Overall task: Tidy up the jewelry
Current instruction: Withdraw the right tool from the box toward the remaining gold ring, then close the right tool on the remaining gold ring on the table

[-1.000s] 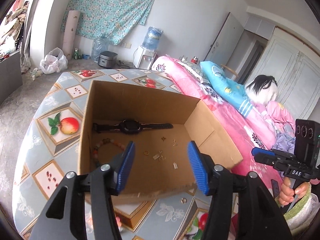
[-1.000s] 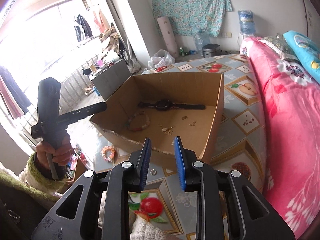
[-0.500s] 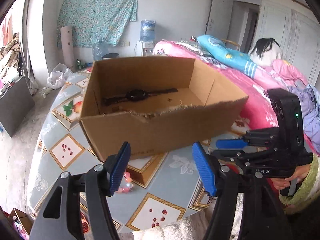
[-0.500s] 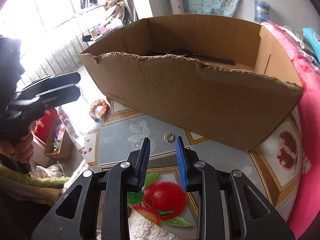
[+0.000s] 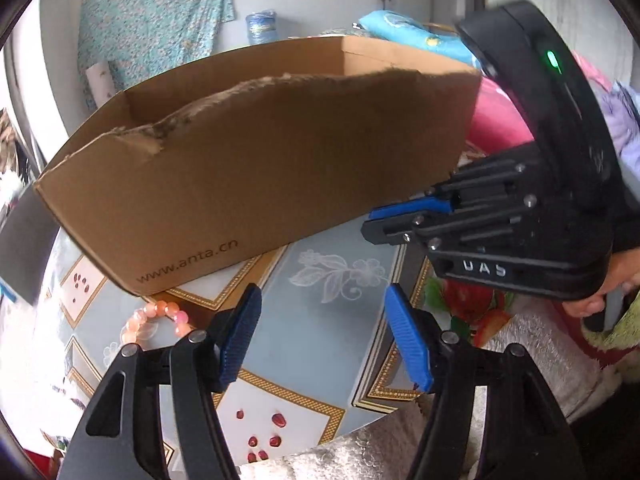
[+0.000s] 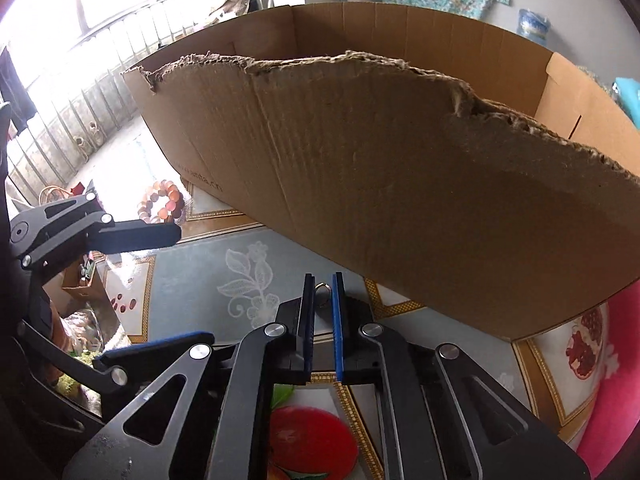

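My right gripper is closing on a small metal ring lying on the desk just before the cardboard box. My left gripper hangs released, nothing between its pads, near the bead bracelet beside the box.

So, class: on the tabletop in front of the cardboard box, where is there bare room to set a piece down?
The pale floral panel between the bead bracelet and the right tongs is bare. It is crowded where the right tongs are closing around the small ring, close to the cardboard box.
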The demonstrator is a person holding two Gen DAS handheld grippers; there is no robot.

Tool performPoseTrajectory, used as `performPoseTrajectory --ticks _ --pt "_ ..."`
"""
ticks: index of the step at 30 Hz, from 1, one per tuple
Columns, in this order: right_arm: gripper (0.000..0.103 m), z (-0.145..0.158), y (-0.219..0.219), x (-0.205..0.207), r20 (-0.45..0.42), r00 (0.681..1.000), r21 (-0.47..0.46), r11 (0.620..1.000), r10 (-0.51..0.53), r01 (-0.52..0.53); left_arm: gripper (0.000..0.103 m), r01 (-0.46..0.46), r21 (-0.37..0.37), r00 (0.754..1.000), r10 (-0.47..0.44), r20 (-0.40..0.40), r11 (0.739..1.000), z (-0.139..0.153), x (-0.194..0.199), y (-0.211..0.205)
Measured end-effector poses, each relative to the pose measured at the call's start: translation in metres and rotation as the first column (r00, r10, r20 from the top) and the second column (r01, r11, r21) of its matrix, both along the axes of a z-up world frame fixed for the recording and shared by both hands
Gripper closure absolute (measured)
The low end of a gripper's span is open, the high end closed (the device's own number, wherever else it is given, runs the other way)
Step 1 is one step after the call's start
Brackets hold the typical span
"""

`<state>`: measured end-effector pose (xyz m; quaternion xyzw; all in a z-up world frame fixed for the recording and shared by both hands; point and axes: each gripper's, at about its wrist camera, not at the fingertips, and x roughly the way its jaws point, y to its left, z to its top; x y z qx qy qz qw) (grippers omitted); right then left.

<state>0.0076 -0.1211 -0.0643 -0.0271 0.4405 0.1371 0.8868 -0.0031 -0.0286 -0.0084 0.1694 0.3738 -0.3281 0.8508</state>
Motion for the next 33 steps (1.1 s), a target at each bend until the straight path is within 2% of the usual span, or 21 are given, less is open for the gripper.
performPoseTrajectory --ticks 4,8,11,13,21,24,27,31,33 --pt "0.102 0.0 -0.011 0.0 -0.065 0.997 0.076 0.996 -0.043 0.048 0.041 0.047 0.017 0.999 -0.048 0.004 0.999 -0.006 -0.008 -0.009" --pt "0.102 -0.001 -0.022 -0.008 -0.138 0.986 0.148 0.983 -0.089 0.11 0.041 0.083 0.028 0.996 -0.084 0.008 0.996 -0.012 -0.013 -0.014" --pt "0.102 -0.006 -0.035 -0.014 -0.221 0.972 0.281 0.948 -0.085 0.146 0.041 0.098 0.019 0.995 -0.098 0.007 0.995 -0.014 -0.017 -0.016" --pt "0.101 -0.006 -0.044 -0.018 -0.224 0.97 0.327 0.931 -0.09 0.162 0.041 0.1 0.017 0.995 -0.1 0.009 0.995 -0.014 -0.017 -0.018" --pt "0.101 -0.004 -0.057 -0.019 -0.211 0.968 0.292 0.936 -0.14 0.198 0.041 0.084 0.026 0.996 -0.085 0.026 0.996 -0.013 -0.014 -0.022" --pt "0.101 -0.009 -0.041 -0.015 -0.209 0.969 0.255 0.949 -0.132 0.184 0.041 0.077 0.029 0.997 -0.077 0.03 0.997 -0.012 -0.013 -0.025" --pt "0.1 -0.01 -0.031 -0.012 -0.219 0.97 0.266 0.951 -0.102 0.16 0.041 0.076 0.031 0.997 -0.076 0.031 0.997 -0.012 -0.012 -0.026" --pt "0.095 -0.002 -0.025 -0.019 -0.165 0.984 0.235 0.966 -0.072 0.11 0.041 0.076 0.037 0.996 -0.078 0.034 0.996 -0.011 -0.012 -0.026" --pt "0.083 0.003 -0.02 -0.022 -0.122 0.992 0.186 0.98 -0.041 0.063 0.041 0.077 0.039 0.996 -0.078 0.033 0.996 -0.011 -0.012 -0.025"
